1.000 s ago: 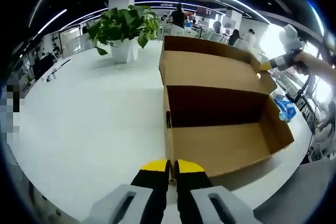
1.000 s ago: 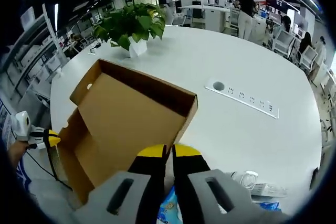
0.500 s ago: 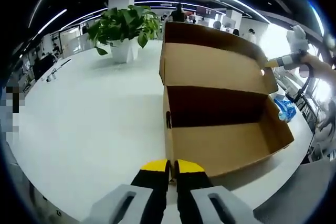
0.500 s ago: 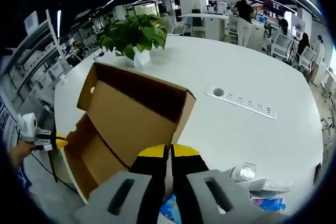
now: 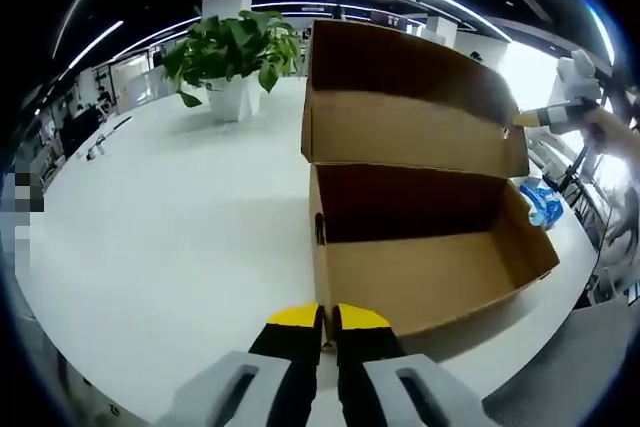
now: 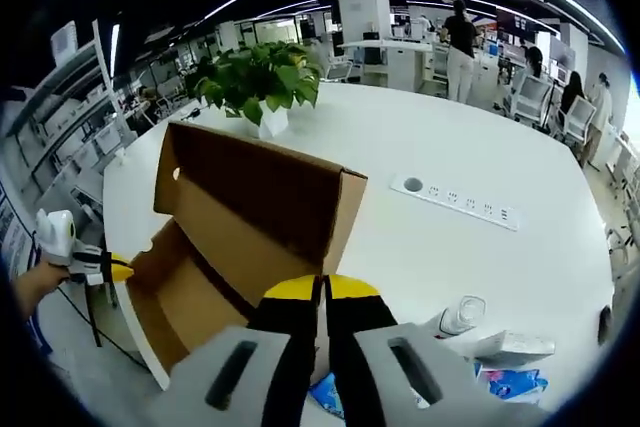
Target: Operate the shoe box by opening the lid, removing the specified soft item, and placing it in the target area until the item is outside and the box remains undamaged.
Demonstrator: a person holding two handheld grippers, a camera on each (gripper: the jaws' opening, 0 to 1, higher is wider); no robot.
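The brown cardboard shoe box [image 5: 430, 282] stands on the white table [image 5: 170, 237], and what shows of its inside is bare. Its hinged lid [image 5: 400, 97] stands nearly upright. My right gripper [image 6: 320, 289] is shut on the lid's [image 6: 250, 187] end flap, and in the left gripper view it appears as a yellow tip [image 5: 528, 119] at that flap. My left gripper [image 5: 328, 315] is shut, its tips against the box's near bottom corner; it also shows in the right gripper view [image 6: 105, 269]. A blue soft packet [image 5: 545, 205] lies on the table beyond the box.
A potted plant [image 5: 235, 47] [image 6: 262, 82] stands behind the box. A power strip [image 6: 455, 199] is set into the tabletop. A clear bottle [image 6: 462, 315] and blue packets [image 6: 510, 384] lie near the table edge. People stand in the office behind.
The lid has swung up from leaning back to nearly upright, carried by my right gripper, which rose with it. My left gripper and the box base have stayed in place.
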